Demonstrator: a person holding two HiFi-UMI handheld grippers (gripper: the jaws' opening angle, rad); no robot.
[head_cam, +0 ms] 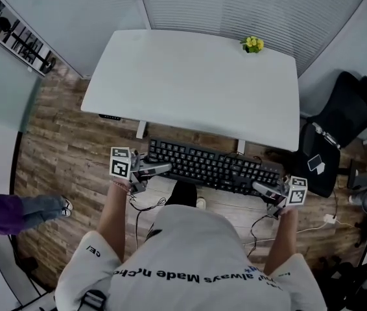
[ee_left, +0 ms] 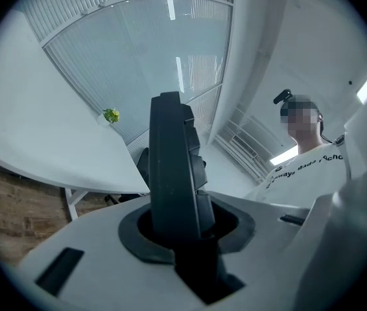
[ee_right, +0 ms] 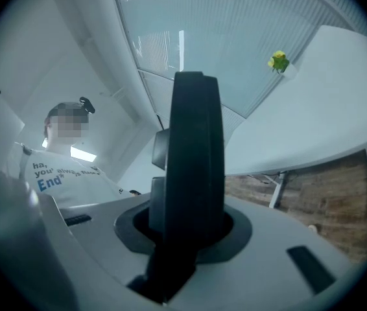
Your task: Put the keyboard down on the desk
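Two tools grip the black keyboard (head_cam: 213,166) by its ends: the left tool (head_cam: 150,171) is clenched on the left end, the right tool (head_cam: 266,190) on the right end. The keyboard hangs above the wood floor (head_cam: 60,154), just short of the white desk (head_cam: 190,83). Only the head view shows its keys; each gripper view shows it edge-on between the jaws.

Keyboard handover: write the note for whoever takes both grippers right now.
Left gripper: shut on the keyboard's left end.
Right gripper: shut on its right end.
Keyboard: held in the air, short of the desk's near edge, above the wooden floor.
Done: keyboard gripped at both ends.
Left: carry it forward over the desk and set it down. The yellow plant at the far corner looks out of the way.
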